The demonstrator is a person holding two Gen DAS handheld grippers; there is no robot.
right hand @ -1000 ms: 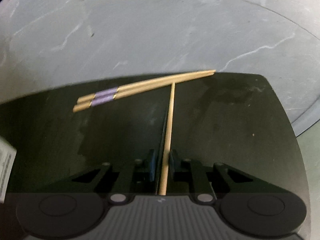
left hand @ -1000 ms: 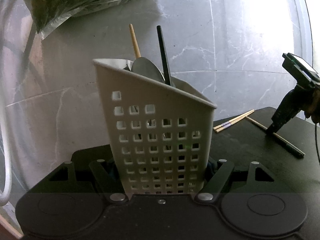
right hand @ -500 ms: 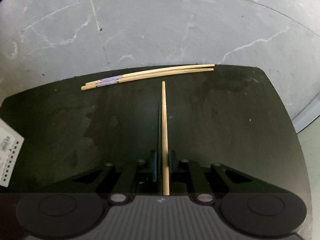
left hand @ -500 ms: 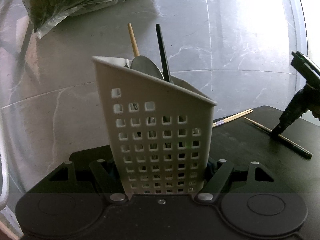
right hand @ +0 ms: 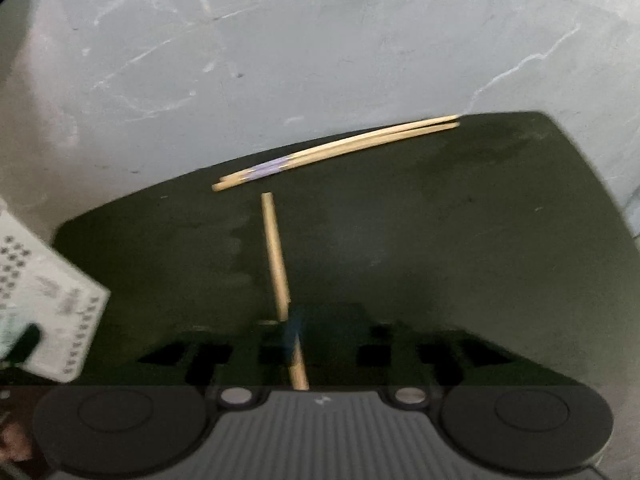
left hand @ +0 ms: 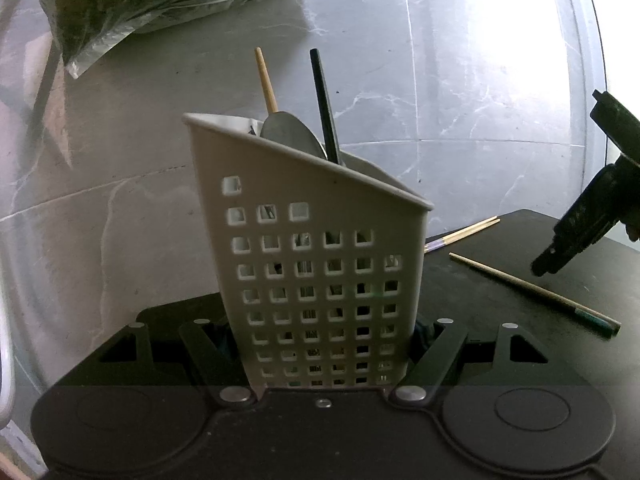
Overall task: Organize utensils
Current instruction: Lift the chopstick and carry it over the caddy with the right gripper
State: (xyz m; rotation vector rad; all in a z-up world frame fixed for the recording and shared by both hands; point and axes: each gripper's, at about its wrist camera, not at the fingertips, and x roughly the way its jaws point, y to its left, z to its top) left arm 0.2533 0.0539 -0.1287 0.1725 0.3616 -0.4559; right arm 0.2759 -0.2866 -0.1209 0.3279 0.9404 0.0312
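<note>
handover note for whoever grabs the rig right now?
Left gripper: shut on the white utensil holder, upright on the black mat.
Right gripper: fingers opening, single chopstick lying on the mat between them, not gripped.
Done: spoon, a wooden chopstick and a black one stand in the holder.
Left: the single chopstick and the purple-banded pair at the mat's far edge.

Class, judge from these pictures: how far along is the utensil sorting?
Done: a spoon and two sticks stand in the caddy, which the left gripper clamps. In hand: nothing; the right gripper is opening over a single chopstick. Left: that chopstick and the banded pair.
</note>
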